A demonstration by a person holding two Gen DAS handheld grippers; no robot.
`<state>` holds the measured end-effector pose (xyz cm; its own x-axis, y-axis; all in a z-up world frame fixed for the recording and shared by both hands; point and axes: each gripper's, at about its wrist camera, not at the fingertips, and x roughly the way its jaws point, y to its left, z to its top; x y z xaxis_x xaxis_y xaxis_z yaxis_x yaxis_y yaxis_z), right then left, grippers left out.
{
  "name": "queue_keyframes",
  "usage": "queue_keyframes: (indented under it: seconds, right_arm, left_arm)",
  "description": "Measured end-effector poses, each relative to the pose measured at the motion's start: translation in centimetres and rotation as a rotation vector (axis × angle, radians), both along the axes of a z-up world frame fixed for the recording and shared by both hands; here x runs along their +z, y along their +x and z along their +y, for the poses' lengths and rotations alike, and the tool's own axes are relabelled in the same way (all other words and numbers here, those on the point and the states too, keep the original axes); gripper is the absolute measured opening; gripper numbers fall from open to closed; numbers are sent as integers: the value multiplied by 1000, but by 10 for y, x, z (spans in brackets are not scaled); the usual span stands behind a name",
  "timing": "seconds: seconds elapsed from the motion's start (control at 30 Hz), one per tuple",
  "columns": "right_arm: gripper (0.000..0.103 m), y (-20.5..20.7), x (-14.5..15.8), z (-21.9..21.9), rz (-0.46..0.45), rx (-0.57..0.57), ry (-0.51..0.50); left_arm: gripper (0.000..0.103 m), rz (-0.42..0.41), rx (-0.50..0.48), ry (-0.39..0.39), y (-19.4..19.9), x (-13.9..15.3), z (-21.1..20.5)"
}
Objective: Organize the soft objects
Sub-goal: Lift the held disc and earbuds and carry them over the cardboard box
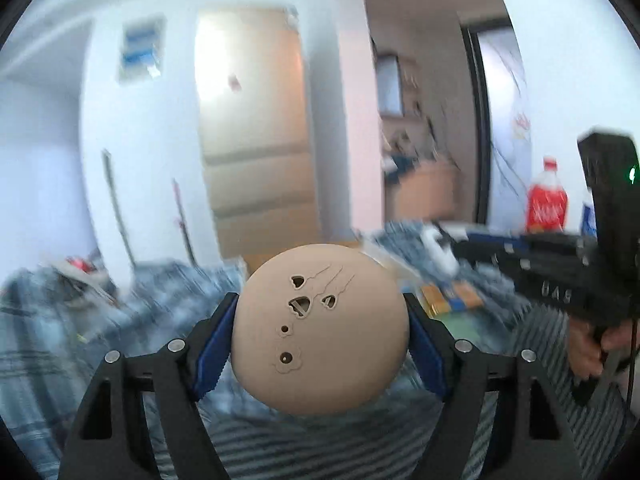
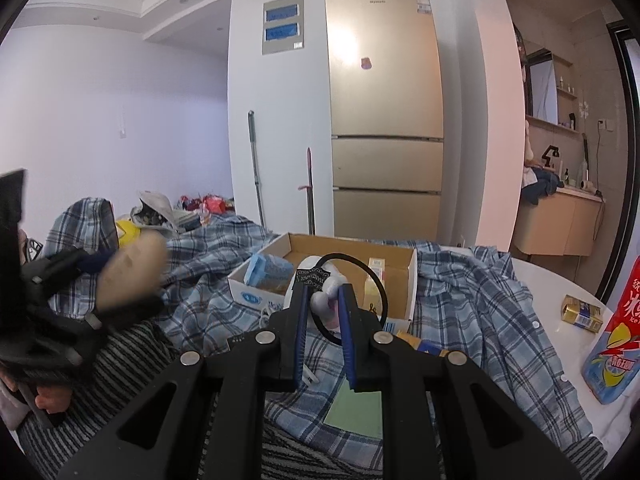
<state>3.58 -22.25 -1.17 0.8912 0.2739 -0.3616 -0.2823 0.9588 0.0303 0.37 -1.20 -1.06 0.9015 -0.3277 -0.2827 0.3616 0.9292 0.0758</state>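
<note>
1. The left hand-held gripper [image 1: 320, 344] clamps one beige round soft ball [image 1: 322, 332], its cut-out face toward the camera.
2. The right hand-held gripper [image 2: 325, 300] is closed on a small white soft toy [image 2: 326, 298] with a black loop.
3. Beyond it sits one cardboard box [image 2: 412, 280]; to its right, one bottle [image 2: 618, 344] reads "Ice".

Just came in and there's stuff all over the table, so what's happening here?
A person is sorting soft things with a handheld gripper in each hand. The left gripper holds a tan egg-shaped squishy toy lifted above the plaid shirt. The right gripper is shut on a small white soft item with a black loop, just before the open cardboard box.
</note>
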Motion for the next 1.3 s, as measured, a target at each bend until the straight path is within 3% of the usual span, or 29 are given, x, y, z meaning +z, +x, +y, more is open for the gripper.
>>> queue_keyframes:
  seconds: [0.07,0.3,0.53,0.73,1.03,1.17,1.3]
  right_arm:
    - [15,-2,2,-2,-19,-4,10]
    - [15,-10,10,-5,-61,-27,21]
    - [15,-28,48,-5,-136,-57,27]
    - [15,-37,78,-5,-207,-76,4]
    - [15,-9,145,0,-243,-152,21]
    - [15,11,163,3,-258,-155,16]
    - [15,32,179,-6,-241,-169,93]
  left_arm:
    - [80,-47,19,-3,-6,5,0]
    - [80,-58,37,-11,-13,27,-1]
    - [80,-157,83,-13,-37,70,-3]
    - [80,-149,103,-26,-26,88,-11]
    - [80,-171,166,-40,3,135,-32]
    - [80,-161,167,-71,18,160,-37]
    - [80,-208,168,-136,29,183,-37]
